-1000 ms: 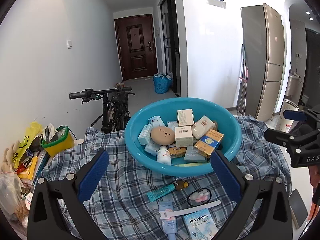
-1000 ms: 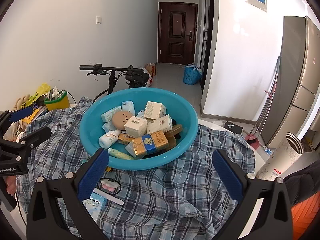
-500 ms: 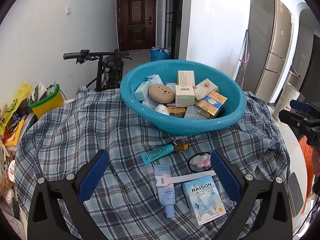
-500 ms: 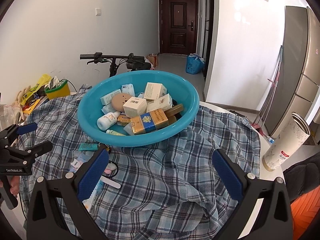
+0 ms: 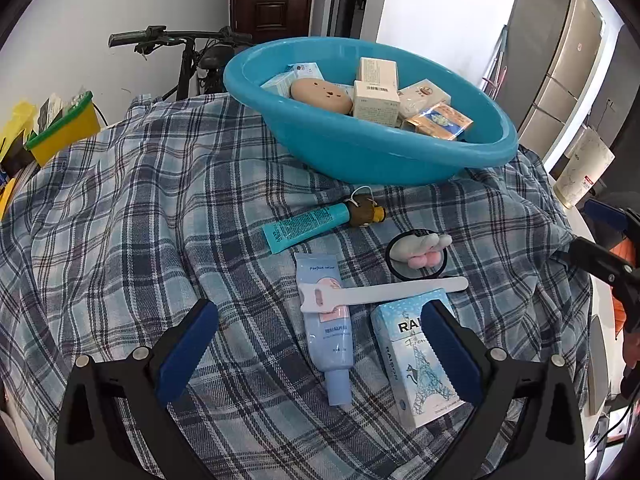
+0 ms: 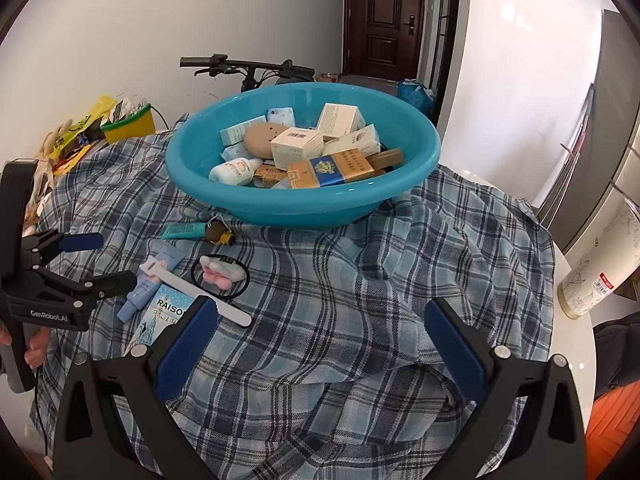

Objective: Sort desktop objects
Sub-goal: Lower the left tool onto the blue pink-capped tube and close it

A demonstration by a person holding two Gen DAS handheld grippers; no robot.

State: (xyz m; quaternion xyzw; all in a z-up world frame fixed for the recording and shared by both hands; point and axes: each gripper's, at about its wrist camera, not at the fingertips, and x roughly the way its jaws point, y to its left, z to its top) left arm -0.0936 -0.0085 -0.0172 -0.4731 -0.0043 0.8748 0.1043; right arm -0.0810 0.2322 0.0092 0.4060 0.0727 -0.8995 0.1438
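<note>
A blue basin (image 5: 360, 152) (image 6: 304, 204) full of small boxes and bottles sits on the plaid cloth (image 5: 140, 220). In front of it lie a teal tube (image 5: 304, 226), a pale blue tube (image 5: 326, 320), a white nail file (image 5: 384, 290), a black hair tie with a pink-and-white charm (image 5: 418, 254) and a blue RAISON box (image 5: 416, 360). My left gripper (image 5: 318, 350) hangs open just above the pale blue tube and the box. My right gripper (image 6: 320, 350) is open over bare cloth to the right of those items.
A yellow tub with a green rim (image 5: 66, 130) and bags crowd the table's left edge. A bicycle (image 5: 188, 60) stands behind the table. A patterned white cylinder (image 6: 600, 268) stands at the right edge. A refrigerator (image 5: 560, 48) is beyond.
Both grippers have dropped lower and tilted down toward the cloth. The left one has closed in on the loose items in front of the basin. Both stay open.
</note>
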